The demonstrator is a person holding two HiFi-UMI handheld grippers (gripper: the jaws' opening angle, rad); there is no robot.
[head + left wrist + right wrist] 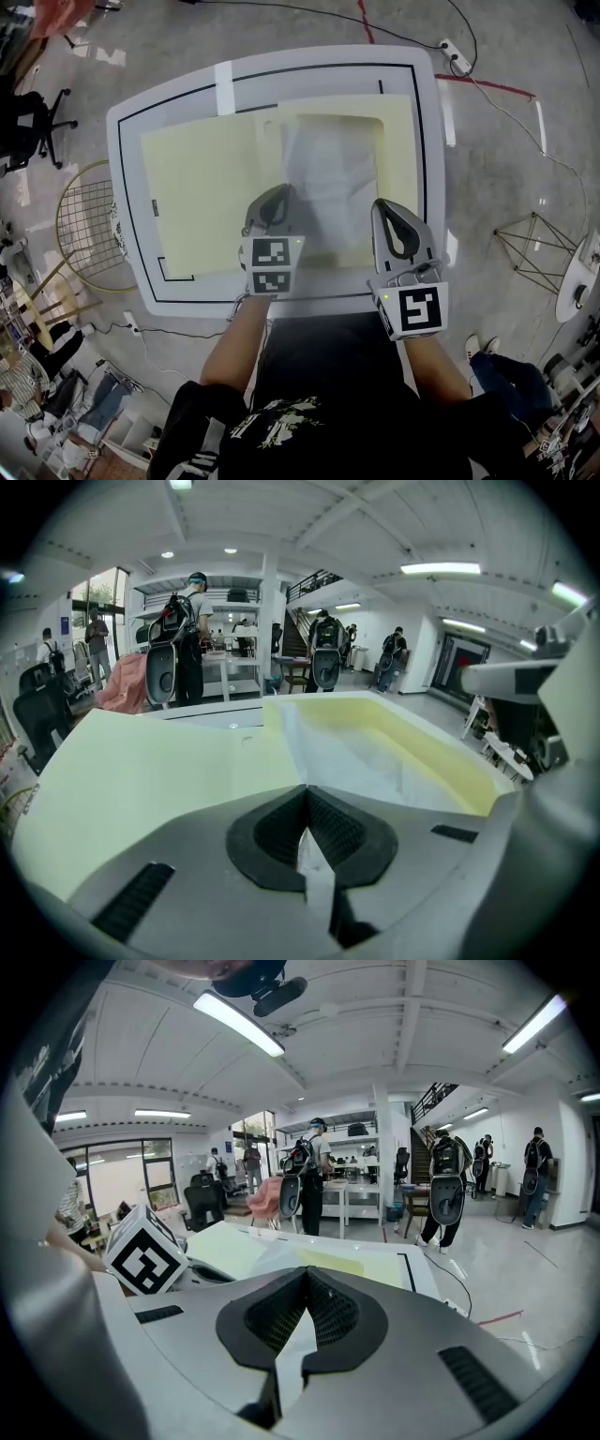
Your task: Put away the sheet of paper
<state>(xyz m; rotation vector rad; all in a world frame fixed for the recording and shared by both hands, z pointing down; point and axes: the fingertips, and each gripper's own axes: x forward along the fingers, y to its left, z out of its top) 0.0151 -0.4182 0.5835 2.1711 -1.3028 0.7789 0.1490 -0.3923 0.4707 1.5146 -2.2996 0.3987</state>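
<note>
white paper (330,183) lies on yellow folder (197,192)

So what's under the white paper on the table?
A yellow folder shows around the white paper, and it lies on the white table. Whether anything else hides beneath the paper's middle can't be seen, because it's covered.

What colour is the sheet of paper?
White; the sheet of paper shows best in the head view.

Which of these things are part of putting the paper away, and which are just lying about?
Part of the job:
sheet
folder
table
left gripper
right gripper

Just lying about:
wire basket
power strip
chair
</note>
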